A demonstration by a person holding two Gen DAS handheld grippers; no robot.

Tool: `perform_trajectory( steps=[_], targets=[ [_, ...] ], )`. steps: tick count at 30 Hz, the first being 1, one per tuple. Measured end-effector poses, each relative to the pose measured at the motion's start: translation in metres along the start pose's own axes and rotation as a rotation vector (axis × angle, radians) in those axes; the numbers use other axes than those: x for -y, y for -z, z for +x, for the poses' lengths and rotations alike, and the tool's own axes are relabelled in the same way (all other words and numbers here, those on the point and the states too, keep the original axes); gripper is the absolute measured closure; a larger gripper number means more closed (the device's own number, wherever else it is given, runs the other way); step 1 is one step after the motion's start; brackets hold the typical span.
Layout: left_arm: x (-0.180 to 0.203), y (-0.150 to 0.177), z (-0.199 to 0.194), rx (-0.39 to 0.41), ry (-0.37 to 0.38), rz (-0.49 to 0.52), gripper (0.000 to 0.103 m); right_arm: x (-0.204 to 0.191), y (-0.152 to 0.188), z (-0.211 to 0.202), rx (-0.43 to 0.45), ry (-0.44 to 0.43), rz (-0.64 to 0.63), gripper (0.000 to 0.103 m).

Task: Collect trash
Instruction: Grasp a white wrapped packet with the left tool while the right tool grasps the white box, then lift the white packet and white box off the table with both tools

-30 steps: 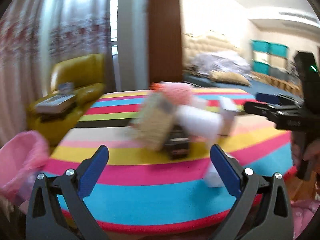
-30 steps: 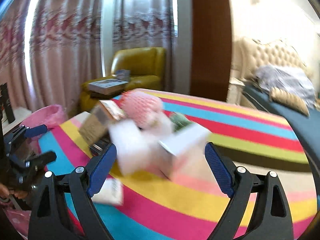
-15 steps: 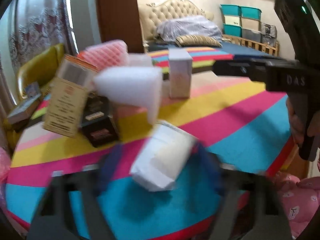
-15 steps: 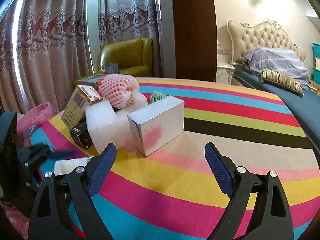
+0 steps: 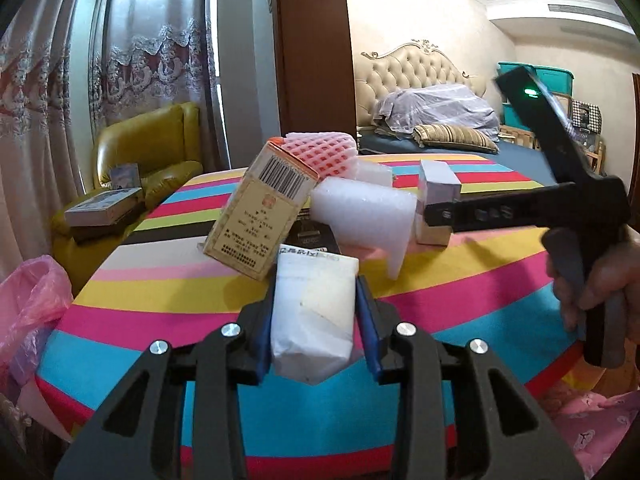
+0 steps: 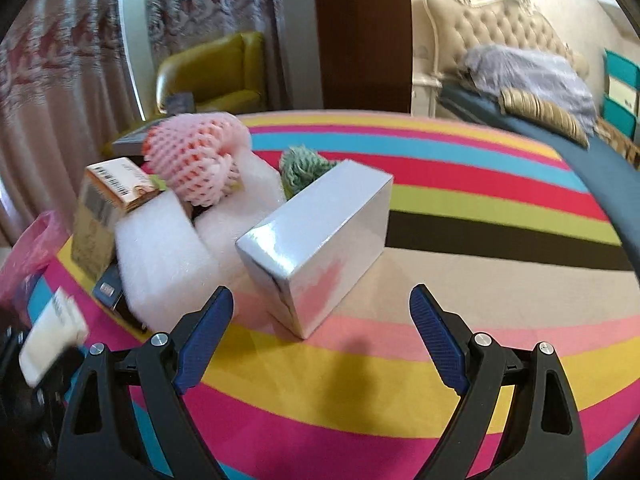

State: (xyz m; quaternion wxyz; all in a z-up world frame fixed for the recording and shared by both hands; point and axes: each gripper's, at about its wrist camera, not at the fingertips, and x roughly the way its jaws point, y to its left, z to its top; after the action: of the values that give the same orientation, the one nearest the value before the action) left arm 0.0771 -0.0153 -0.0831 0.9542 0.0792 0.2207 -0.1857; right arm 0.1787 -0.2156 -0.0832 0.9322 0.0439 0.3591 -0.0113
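Two blue-padded grippers over striped tablecloth (image 6: 460, 208). Left gripper (image 5: 316, 320) clamped on crumpled white paper packet (image 5: 314, 312). Right gripper (image 6: 320, 336) spread apart near glossy white cardboard box (image 6: 320, 240).

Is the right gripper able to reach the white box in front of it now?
Probably yes: the right gripper is open and empty, and the white box stands just ahead of its fingers on the striped table, nothing between.
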Motion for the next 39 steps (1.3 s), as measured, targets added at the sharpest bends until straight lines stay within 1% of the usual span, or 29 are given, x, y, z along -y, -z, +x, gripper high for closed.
perform_trajectory(
  steps=[1,4,6,7,8,9,10,11,12,14,16,18,20,21,22,24,26,28,29,30,31,33,34,35,36,39],
  targets=[
    [0.000,0.001,0.000,-0.002,0.001,0.001,0.068,-0.002,-0.003,0.003,-0.007,0.012,0.003,0.018],
    [-0.005,0.001,-0.004,0.002,0.002,-0.008,0.068,-0.006,-0.013,0.008,0.018,0.065,-0.002,0.018],
    [-0.002,0.000,-0.004,0.005,-0.003,-0.015,0.068,-0.005,-0.017,0.015,0.000,0.078,0.005,0.018],
    [-0.004,0.000,-0.005,0.007,-0.007,-0.020,0.068,-0.005,-0.017,0.020,-0.022,0.079,0.014,0.018],
    [-0.006,0.000,-0.005,0.008,-0.012,-0.024,0.067,-0.003,-0.017,0.023,-0.039,0.067,0.026,0.019],
    [-0.006,0.000,-0.005,0.010,-0.015,-0.027,0.067,-0.001,-0.016,0.022,-0.033,0.052,0.037,0.030],
    [-0.008,0.001,-0.006,0.011,-0.019,-0.033,0.067,0.001,-0.015,0.016,-0.013,0.036,0.045,0.037],
    [-0.010,0.002,-0.007,0.010,-0.021,-0.039,0.067,0.004,-0.013,0.012,-0.001,0.028,0.047,0.053],
    [-0.011,0.003,-0.007,0.009,-0.022,-0.044,0.068,0.005,-0.011,0.008,0.009,0.014,0.046,0.059],
    [-0.011,0.005,-0.007,0.005,-0.026,-0.050,0.067,0.010,-0.003,-0.002,0.026,-0.023,0.045,0.061],
    [-0.010,0.005,-0.008,0.003,-0.036,-0.047,0.067,0.008,0.005,-0.017,0.059,-0.018,-0.001,0.064],
    [-0.008,0.004,-0.007,-0.002,-0.040,-0.042,0.067,0.003,0.014,-0.025,0.055,-0.014,-0.044,0.070],
    [-0.006,0.005,-0.005,-0.011,-0.045,-0.034,0.067,0.002,0.024,-0.029,0.024,-0.022,-0.070,0.070],
    [-0.005,0.005,-0.004,-0.016,-0.045,-0.032,0.067,0.001,0.028,-0.031,0.020,-0.020,-0.084,0.070],
    [-0.004,0.005,-0.002,-0.023,-0.045,-0.029,0.067,0.000,0.030,-0.033,0.027,0.000,-0.098,0.070],
    [-0.003,0.006,0.001,-0.040,-0.044,-0.025,0.067,0.002,0.031,-0.035,0.026,0.014,-0.097,0.069],
    [-0.002,0.006,0.003,-0.052,-0.044,-0.021,0.067,0.002,0.029,-0.031,0.010,0.026,-0.098,0.066],
    [-0.001,0.006,0.003,-0.055,-0.045,-0.016,0.067,0.003,0.026,-0.024,-0.002,0.018,-0.091,0.064],
    [0.000,0.006,0.003,-0.056,-0.046,-0.014,0.067,0.004,0.025,-0.021,-0.009,0.016,-0.088,0.063],
    [0.000,0.006,0.003,-0.058,-0.048,-0.013,0.066,0.005,0.024,-0.017,-0.019,0.013,-0.085,0.056],
    [-0.001,0.006,0.004,-0.059,-0.049,-0.013,0.066,0.006,0.023,-0.015,-0.018,0.014,-0.081,0.052],
    [-0.003,0.006,0.004,-0.063,-0.051,-0.014,0.066,0.008,0.021,-0.014,-0.014,0.011,-0.082,0.050],
    [-0.003,0.006,0.004,-0.066,-0.051,-0.016,0.066,0.007,0.021,-0.016,-0.001,0.008,-0.090,0.051],
    [-0.004,0.007,0.005,-0.068,-0.050,-0.016,0.066,0.008,0.019,-0.015,0.005,0.007,-0.092,0.059],
    [-0.003,0.006,0.005,-0.070,-0.050,-0.016,0.066,0.007,0.020,-0.017,0.012,0.003,-0.097,0.070],
    [-0.002,0.006,0.004,-0.069,-0.048,-0.011,0.066,0.004,0.023,-0.022,0.036,0.002,-0.108,0.070]
  ],
)
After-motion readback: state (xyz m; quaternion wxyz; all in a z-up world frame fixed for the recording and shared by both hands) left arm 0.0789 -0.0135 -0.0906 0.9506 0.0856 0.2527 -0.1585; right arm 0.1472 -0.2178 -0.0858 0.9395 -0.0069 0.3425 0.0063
